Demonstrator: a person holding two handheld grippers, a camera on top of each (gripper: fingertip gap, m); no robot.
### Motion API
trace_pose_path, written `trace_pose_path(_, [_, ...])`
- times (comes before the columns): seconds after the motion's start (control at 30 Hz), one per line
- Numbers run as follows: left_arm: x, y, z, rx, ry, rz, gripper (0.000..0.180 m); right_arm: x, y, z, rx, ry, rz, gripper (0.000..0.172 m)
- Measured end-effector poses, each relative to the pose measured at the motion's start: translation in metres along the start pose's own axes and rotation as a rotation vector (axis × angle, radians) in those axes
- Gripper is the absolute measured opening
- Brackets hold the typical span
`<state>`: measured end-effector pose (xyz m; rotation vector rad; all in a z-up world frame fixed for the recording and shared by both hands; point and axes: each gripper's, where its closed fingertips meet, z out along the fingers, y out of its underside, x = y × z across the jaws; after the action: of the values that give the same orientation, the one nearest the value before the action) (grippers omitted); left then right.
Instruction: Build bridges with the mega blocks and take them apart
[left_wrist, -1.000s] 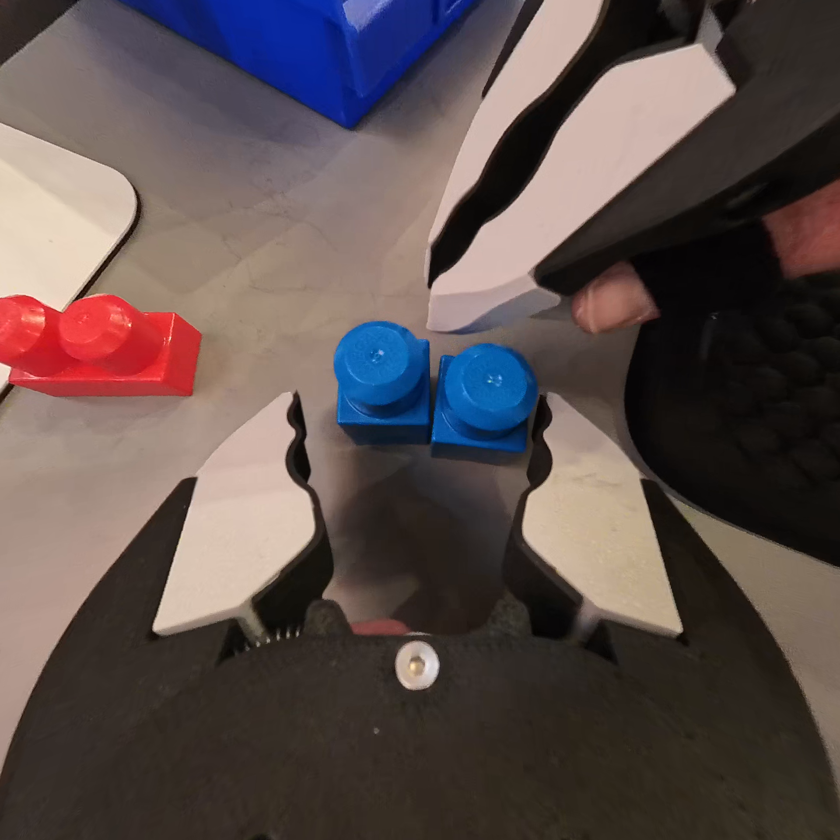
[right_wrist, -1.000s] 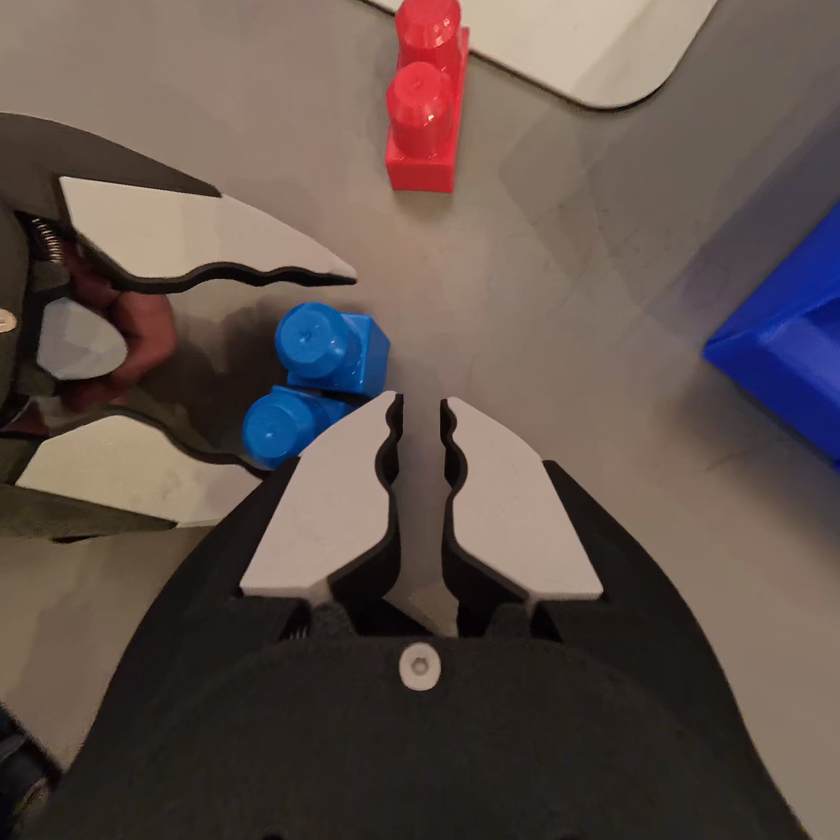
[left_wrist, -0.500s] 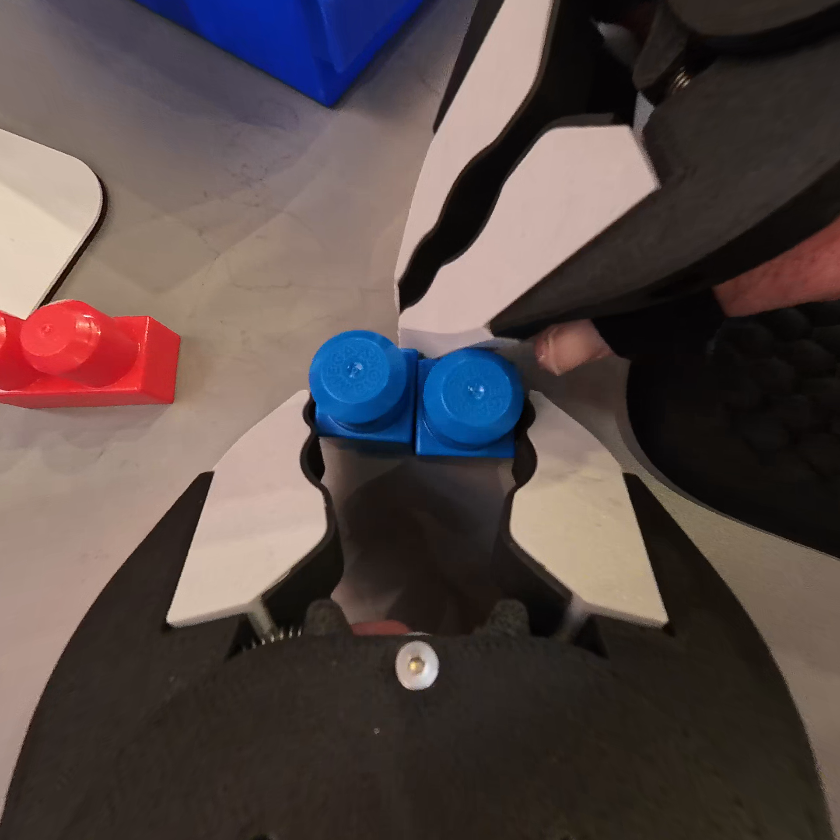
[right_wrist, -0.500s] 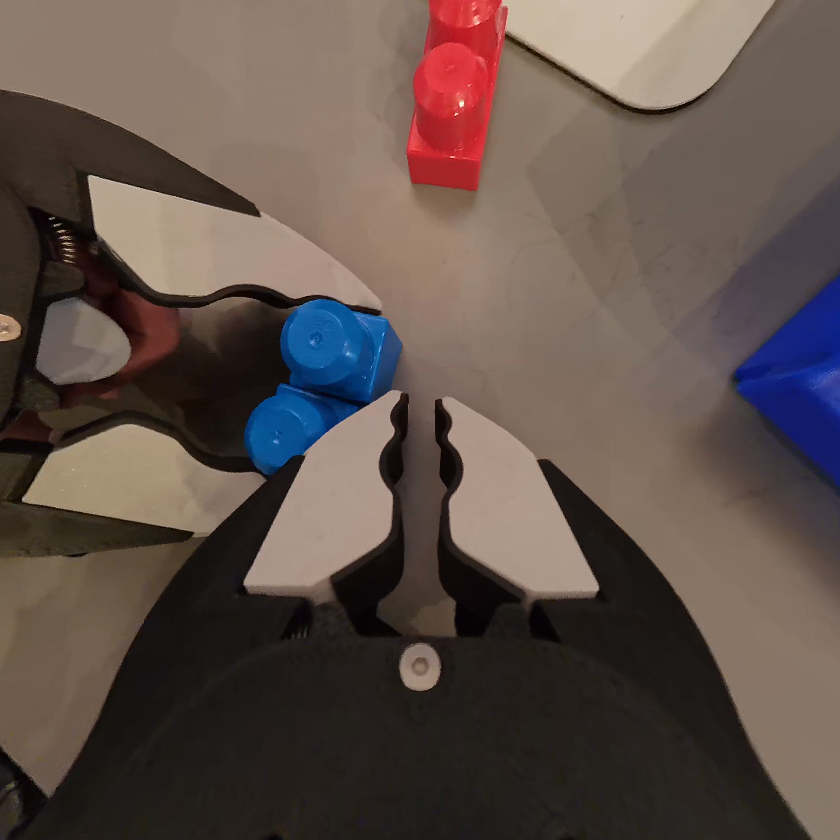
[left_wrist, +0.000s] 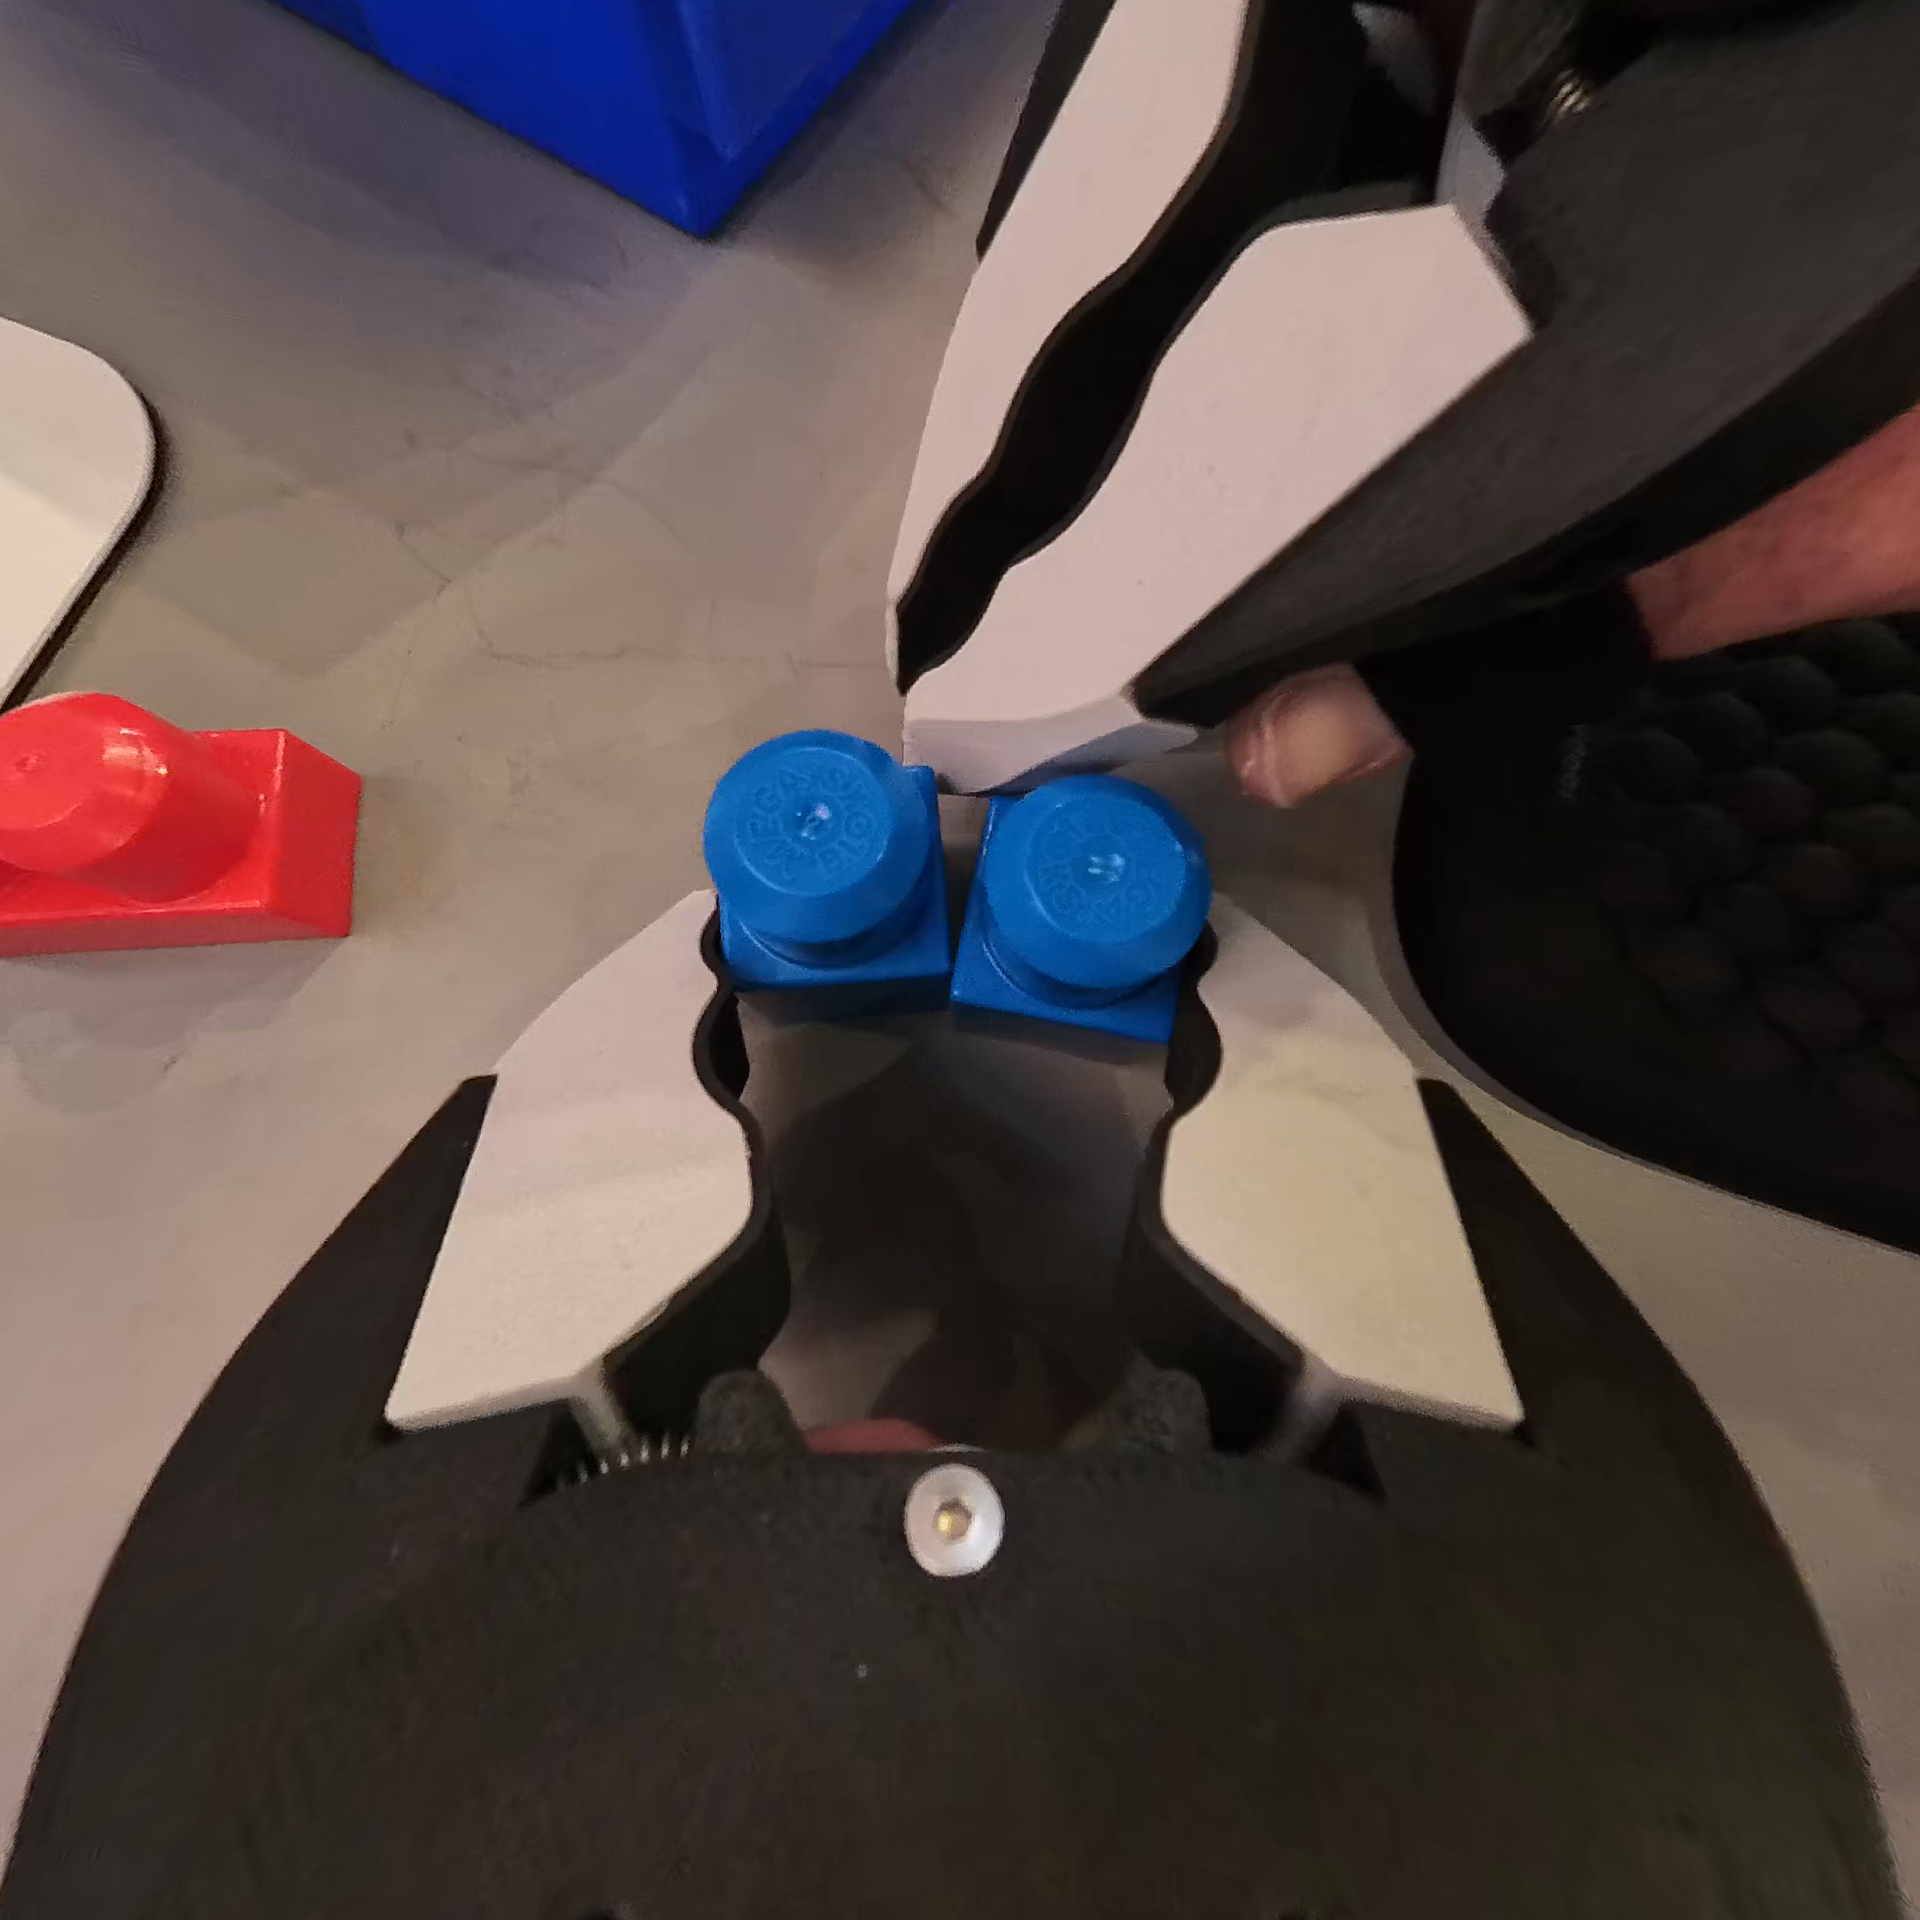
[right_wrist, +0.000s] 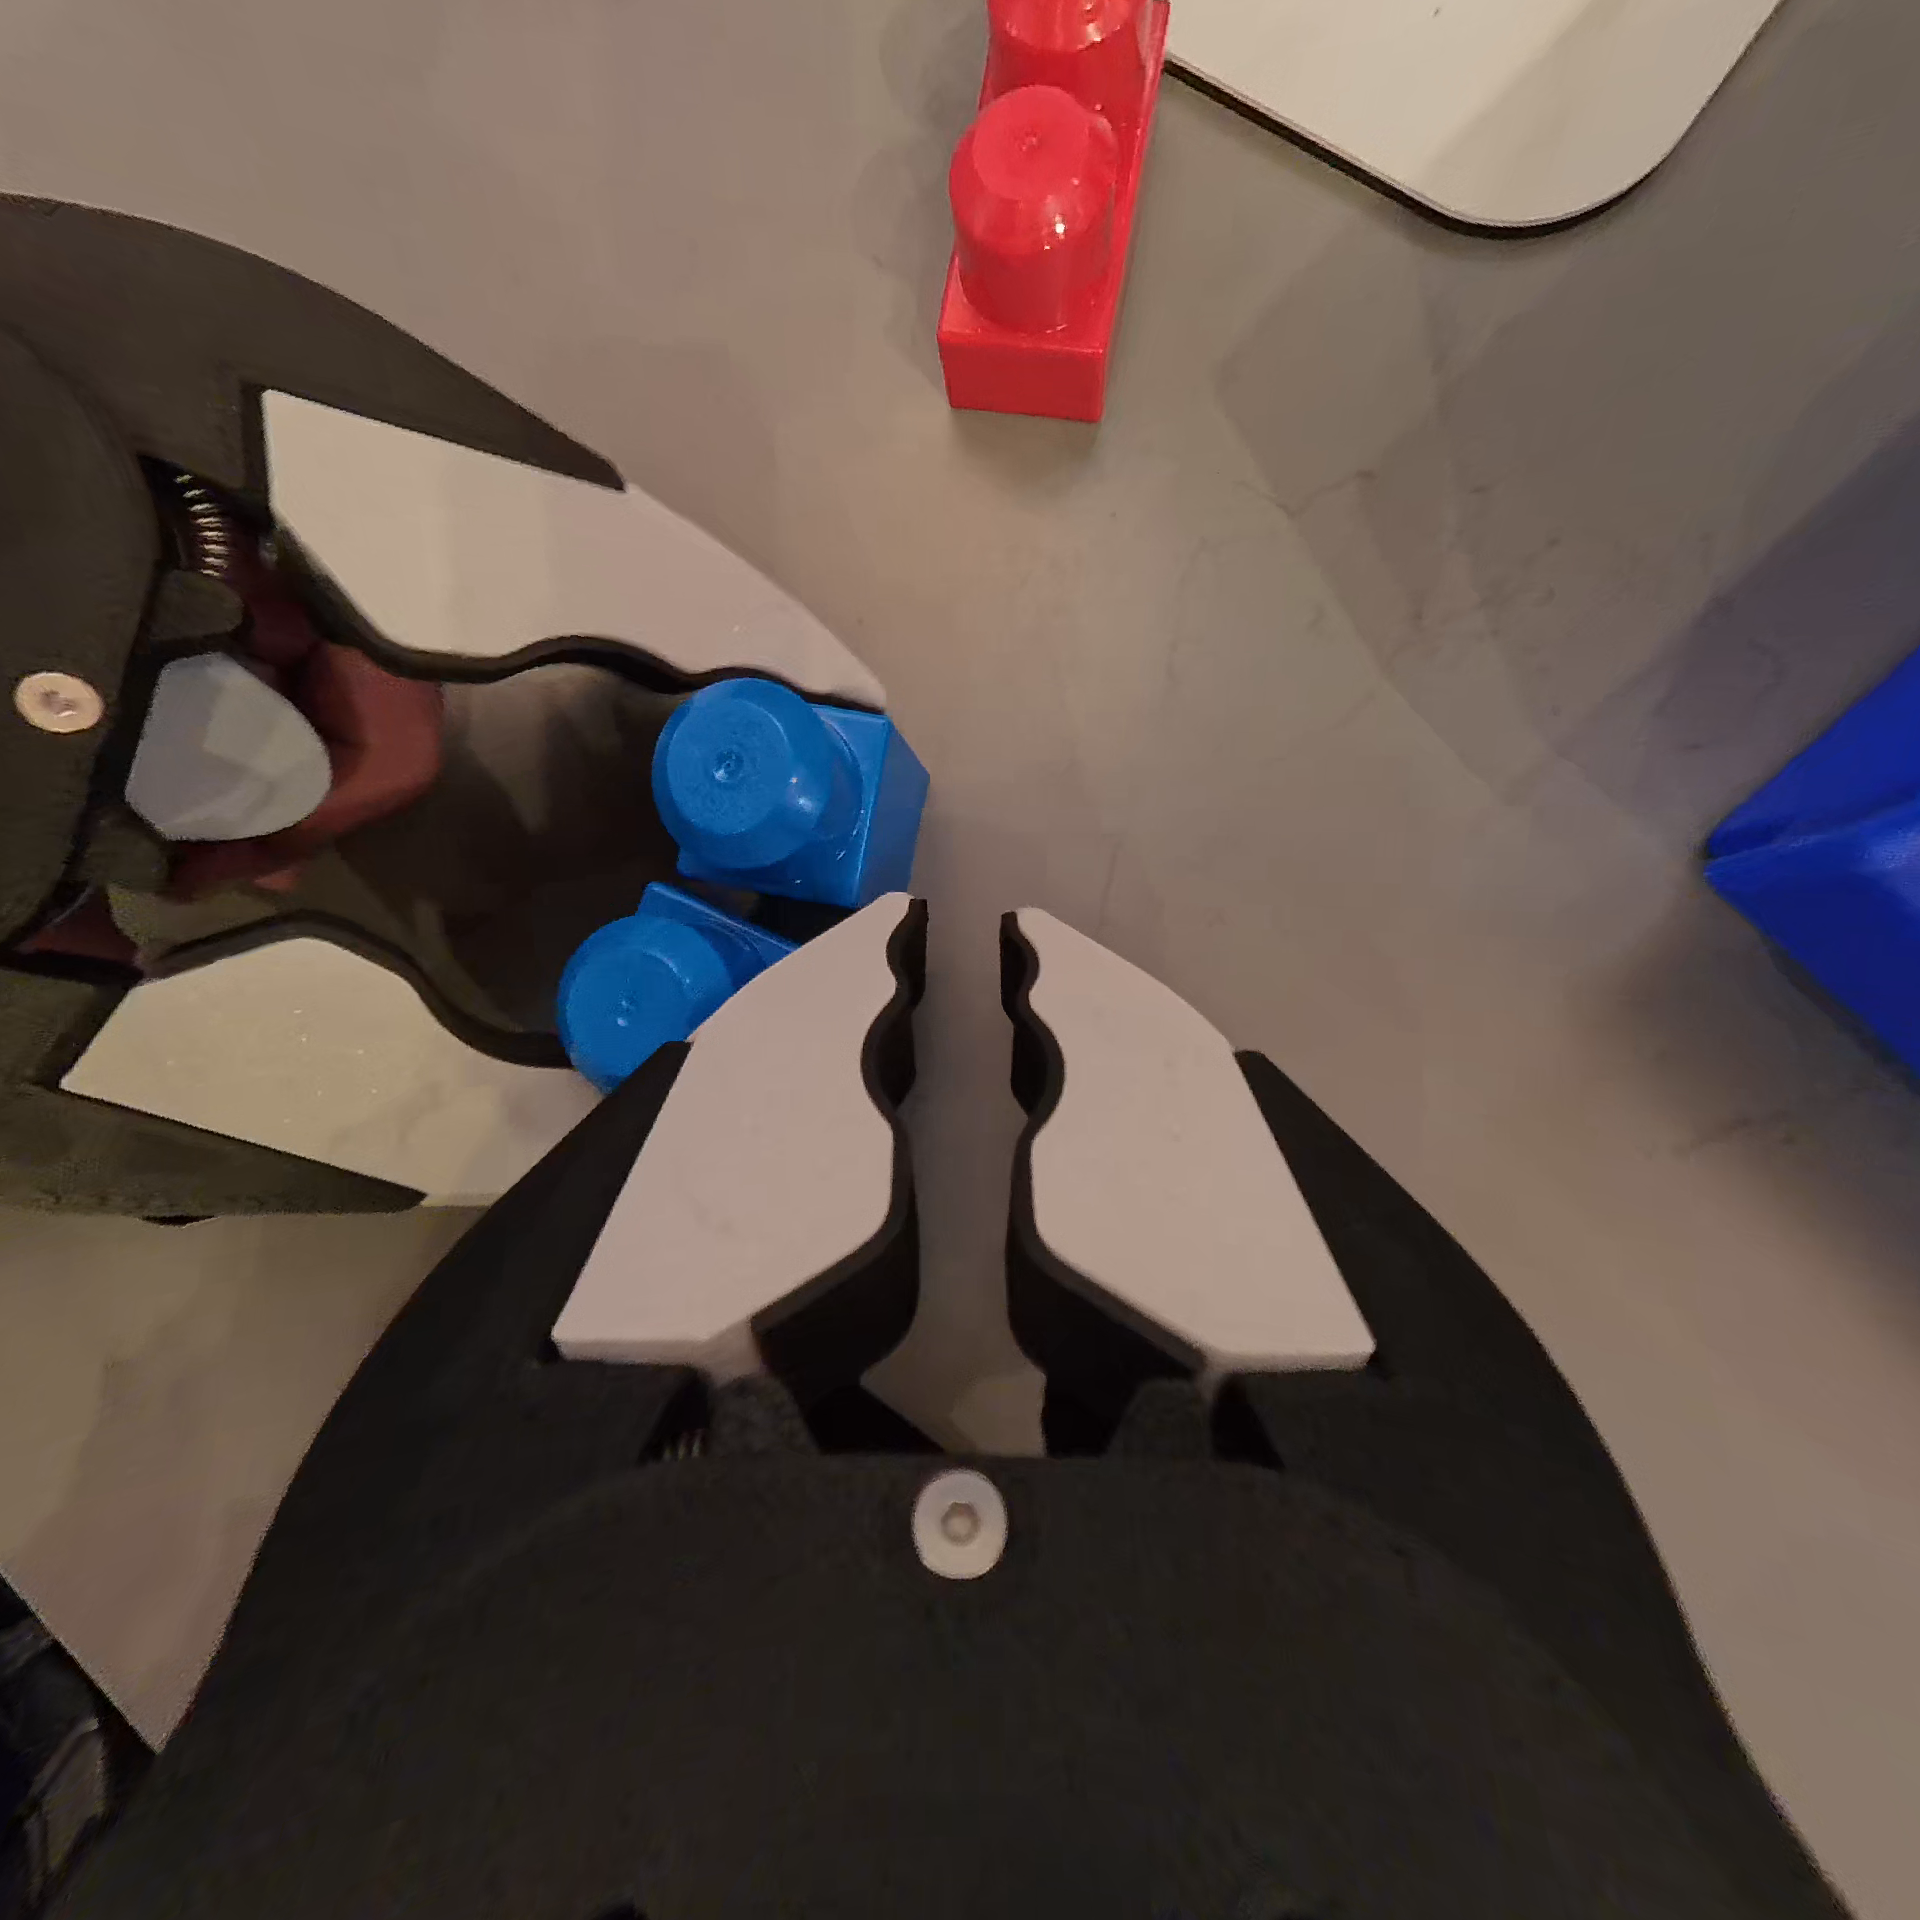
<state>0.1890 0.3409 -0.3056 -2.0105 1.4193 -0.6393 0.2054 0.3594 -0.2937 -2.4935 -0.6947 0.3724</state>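
Observation:
Two blue single-stud blocks (left_wrist: 821, 831) (left_wrist: 1091, 883) stand side by side on the grey table. My left gripper (left_wrist: 961, 935) is shut on the pair, one pad on each outer side. The pair also shows in the right wrist view (right_wrist: 758, 779) (right_wrist: 644, 987), inside the left gripper (right_wrist: 727, 883). My right gripper (right_wrist: 956, 925) is nearly closed, a narrow slit between its pads with nothing in it. Its tip (left_wrist: 925, 717) rests against the far side of the blue pair at the seam. A red two-stud block (left_wrist: 177, 831) (right_wrist: 1039, 229) lies apart.
A blue bin (left_wrist: 623, 83) (right_wrist: 1839, 883) stands beyond the blocks. A white board (left_wrist: 52, 468) (right_wrist: 1507, 94) with rounded corners lies by the red block. A person's gloved hand (left_wrist: 1662, 883) holds the right gripper close by. My left and right fingertips are right by each other. Between my left fingertips and the red two-stud block (right_wrist: 1039, 229) there is roughly 8 cm. The left camera catches it too, in the left wrist view (left_wrist: 152, 761).
My left gripper moved forward and closed on the two blue blocks, pushing them together. My right gripper came down against their far side.

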Motion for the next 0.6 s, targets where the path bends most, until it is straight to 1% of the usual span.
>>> trace_pose_path(0.03, [0.000, 0.001, 0.001, -0.011, 0.003, -0.004, 0.087, -0.002, 0.000, 0.001, -0.002, -0.013, -0.001, 0.013])
trace_pose_path(0.1, [0.002, 0.002, 0.003, -0.030, 0.023, 0.008, 0.095, -0.005, 0.002, 0.002, -0.017, -0.025, -0.026, 0.011])
trace_pose_path(0.17, [0.001, 0.003, 0.003, -0.035, 0.016, 0.020, 0.088, -0.007, 0.002, 0.003, -0.027, -0.026, -0.034, 0.006])
trace_pose_path(0.2, [0.001, 0.003, 0.003, -0.034, 0.022, 0.018, 0.088, -0.008, 0.002, 0.003, -0.028, -0.033, -0.039, 0.004])
trace_pose_path(0.27, [-0.001, 0.002, 0.003, -0.029, 0.021, 0.023, 0.085, -0.008, 0.002, 0.003, -0.024, -0.034, -0.037, 0.003])
trace_pose_path(0.37, [0.000, 0.002, 0.003, -0.029, 0.045, 0.024, 0.085, -0.009, 0.004, 0.003, -0.028, -0.062, -0.032, 0.004])
trace_pose_path(0.43, [0.001, 0.002, 0.003, -0.028, 0.047, 0.033, 0.091, -0.013, 0.007, 0.004, -0.044, -0.083, -0.035, 0.006])
trace_pose_path(0.5, [-0.002, 0.000, 0.000, -0.013, 0.029, 0.053, 0.097, -0.013, 0.007, 0.006, -0.050, -0.064, -0.044, 0.008])
trace_pose_path(0.6, [0.001, 0.000, -0.001, -0.008, 0.062, 0.065, 0.103, -0.013, 0.007, 0.006, -0.060, -0.058, -0.050, 0.008])
